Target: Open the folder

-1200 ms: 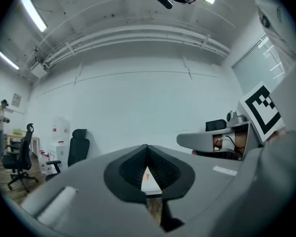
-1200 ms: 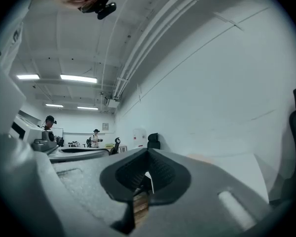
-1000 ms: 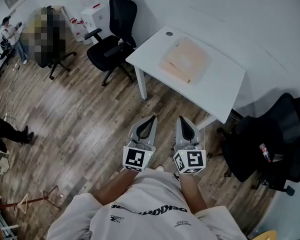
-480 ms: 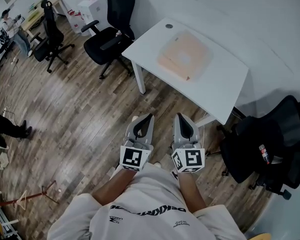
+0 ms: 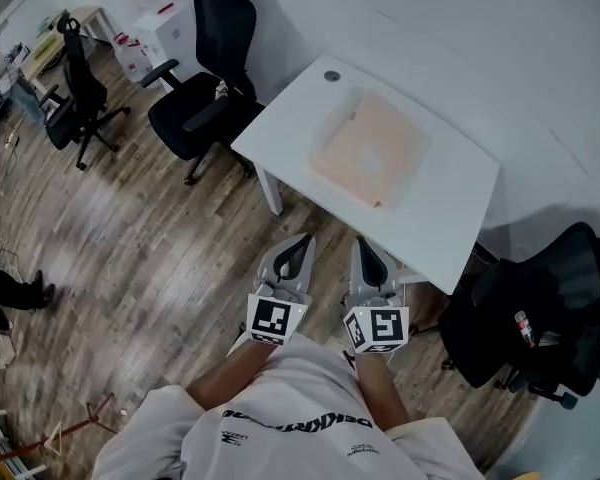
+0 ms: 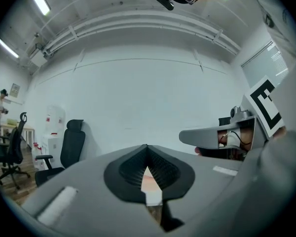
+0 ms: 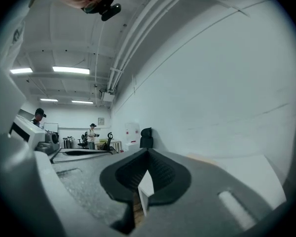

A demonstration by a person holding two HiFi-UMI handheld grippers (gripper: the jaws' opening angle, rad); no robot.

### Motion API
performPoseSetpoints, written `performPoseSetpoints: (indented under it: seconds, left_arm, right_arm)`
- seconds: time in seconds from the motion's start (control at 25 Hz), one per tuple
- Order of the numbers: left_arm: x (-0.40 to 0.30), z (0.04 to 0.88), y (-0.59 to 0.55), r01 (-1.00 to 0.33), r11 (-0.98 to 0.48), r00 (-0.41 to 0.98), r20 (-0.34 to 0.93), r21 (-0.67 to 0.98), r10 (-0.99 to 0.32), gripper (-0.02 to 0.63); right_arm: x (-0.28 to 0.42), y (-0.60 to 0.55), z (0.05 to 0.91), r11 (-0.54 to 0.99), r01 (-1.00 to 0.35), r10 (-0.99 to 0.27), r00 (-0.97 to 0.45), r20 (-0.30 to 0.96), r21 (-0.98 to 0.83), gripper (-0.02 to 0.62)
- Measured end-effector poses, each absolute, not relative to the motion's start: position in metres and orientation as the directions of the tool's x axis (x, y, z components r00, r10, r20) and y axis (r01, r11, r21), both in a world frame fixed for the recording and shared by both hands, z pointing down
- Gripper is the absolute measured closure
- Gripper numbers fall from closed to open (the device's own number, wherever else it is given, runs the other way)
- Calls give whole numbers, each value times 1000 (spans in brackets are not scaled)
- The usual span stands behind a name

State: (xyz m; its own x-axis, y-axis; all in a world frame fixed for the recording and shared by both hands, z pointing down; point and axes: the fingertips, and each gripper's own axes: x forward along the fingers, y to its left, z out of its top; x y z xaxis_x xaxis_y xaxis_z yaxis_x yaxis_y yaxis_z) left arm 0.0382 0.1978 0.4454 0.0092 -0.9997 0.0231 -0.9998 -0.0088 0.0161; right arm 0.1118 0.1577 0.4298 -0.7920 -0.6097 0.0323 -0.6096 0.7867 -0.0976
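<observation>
A closed beige folder (image 5: 370,153) lies flat on the white table (image 5: 450,218), toward its middle. In the head view my left gripper (image 5: 300,241) and right gripper (image 5: 364,245) are held side by side, level, just short of the table's near edge and pointing at it. Both are shut with nothing between the jaws. In the left gripper view the jaws (image 6: 147,147) meet at the tip, and a sliver of the folder (image 6: 148,180) shows through the gap below. The right gripper (image 7: 148,152) is likewise shut, with the table (image 7: 246,169) ahead on its right.
A black office chair (image 5: 195,108) stands at the table's left end and another (image 5: 540,308) at its right end. A third chair (image 5: 75,93) and white boxes (image 5: 160,23) are farther back left. People (image 7: 92,132) stand far off. The floor is wood.
Both grippers and the person have moved toward the table. The table and folder now sit nearer and lower in the head view. Both grippers stayed shut.
</observation>
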Motion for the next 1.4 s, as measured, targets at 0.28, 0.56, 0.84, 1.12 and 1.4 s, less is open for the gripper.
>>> performPoseSetpoints:
  seconds: [0.28, 0.56, 0.84, 1.12, 1.4]
  left_arm:
    - [-40, 441, 104, -995, -90, 93, 59, 42, -994, 607]
    - [-99, 446, 24, -982, -177, 182, 72, 67, -981, 607]
    - [-123, 462, -29, -960, -265, 274, 101, 92, -956, 607]
    - [-128, 487, -62, -948, -297, 312, 150, 116, -938, 607]
    - [-122, 507, -86, -947, -298, 315, 182, 117, -931, 607]
  right_arm:
    - [38, 68, 424, 723, -685, -681, -728, 75, -93, 594]
    - [-20, -8, 430, 646, -760, -748, -650, 134, -78, 594]
    - [-45, -57, 444, 574, -817, -796, -573, 198, -56, 594]
    - [-53, -98, 464, 554, -831, -789, -544, 286, -52, 594]
    - [-57, -131, 492, 559, -828, -759, -532, 375, -42, 592]
